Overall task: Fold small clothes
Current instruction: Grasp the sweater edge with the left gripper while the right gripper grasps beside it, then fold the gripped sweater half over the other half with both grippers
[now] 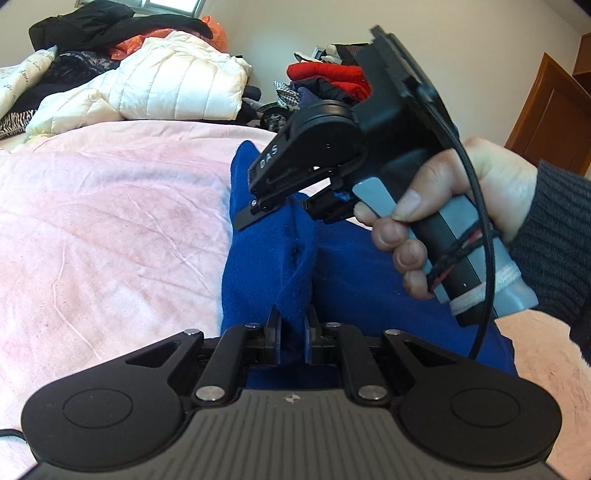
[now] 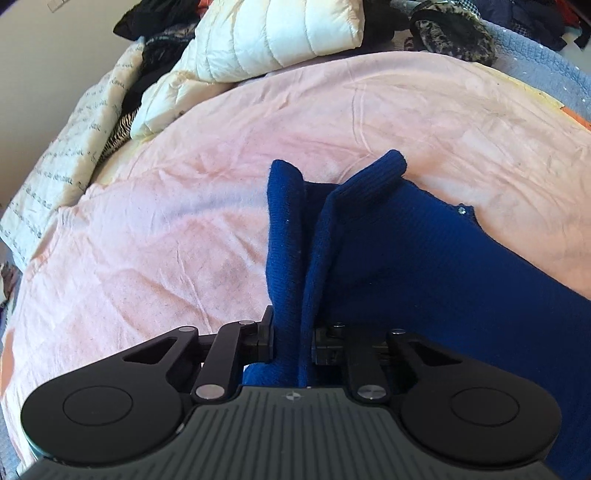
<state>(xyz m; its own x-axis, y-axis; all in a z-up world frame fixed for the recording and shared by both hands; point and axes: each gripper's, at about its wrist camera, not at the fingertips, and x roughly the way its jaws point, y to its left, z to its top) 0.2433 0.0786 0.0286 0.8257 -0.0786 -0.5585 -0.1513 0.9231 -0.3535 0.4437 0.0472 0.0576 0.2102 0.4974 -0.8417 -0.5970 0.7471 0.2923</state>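
Observation:
A royal-blue knit garment (image 1: 266, 266) lies on a pink bed sheet (image 1: 110, 221). My left gripper (image 1: 293, 334) is shut on a raised fold of its edge. My right gripper (image 1: 284, 212) shows in the left wrist view farther along the same edge, held by a hand, its fingers pinching the blue cloth. In the right wrist view my right gripper (image 2: 293, 332) is shut on a bunched ridge of the blue garment (image 2: 424, 258), whose ribbed cuff (image 2: 391, 160) sticks up beyond it over the sheet (image 2: 166, 221).
A white puffer jacket (image 1: 177, 81) and dark clothes (image 1: 92, 26) are piled at the bed's far side. Red and patterned clothes (image 1: 328, 79) lie behind. A wooden door (image 1: 550, 110) stands at right. A printed quilt (image 2: 66, 147) lies at the left edge.

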